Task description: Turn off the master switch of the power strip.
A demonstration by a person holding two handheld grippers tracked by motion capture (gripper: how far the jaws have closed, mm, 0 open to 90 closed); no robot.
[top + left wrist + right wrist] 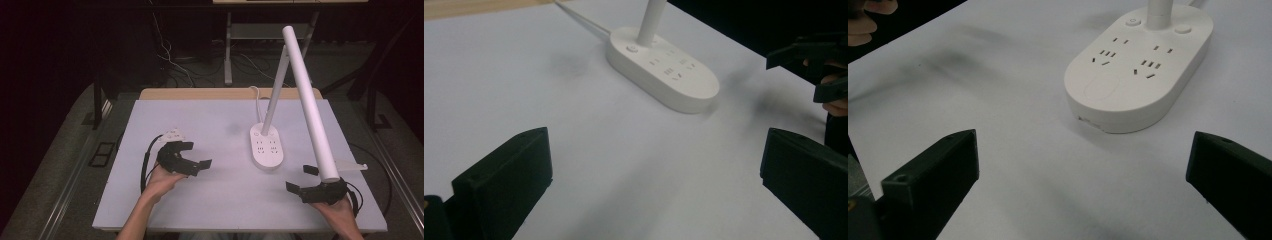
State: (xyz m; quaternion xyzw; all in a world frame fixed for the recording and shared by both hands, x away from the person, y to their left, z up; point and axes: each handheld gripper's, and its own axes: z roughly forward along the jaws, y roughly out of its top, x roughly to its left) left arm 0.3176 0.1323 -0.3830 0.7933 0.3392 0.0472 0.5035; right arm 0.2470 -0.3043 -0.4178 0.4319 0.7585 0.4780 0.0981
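A: Right, table first. White desk lamp (267,145) stands right of centre on the pale table (200,200). Oval base with socket slots on top, thin stem rising from its far end, long tube head (310,100) slanting down toward the near right corner. White cord (257,97) runs off the far edge.

B: Left gripper (192,155)?

A: Held low over the table, left of the base and well apart from it. Jaws spread wide, nothing between them. Its own view looks across bare tabletop to the base (664,75), with the other gripper at the far right edge.

B: Right gripper (302,179)?

A: Near the front right edge, just under the tip of the tube head as seen from above; whether they touch, I cannot tell. Jaws wide apart, holding nothing. Its view shows the base (1140,70) ahead, between the jaws but beyond them, sockets facing up.

B: Contact with the lamp base?

A: Neither gripper touches it.
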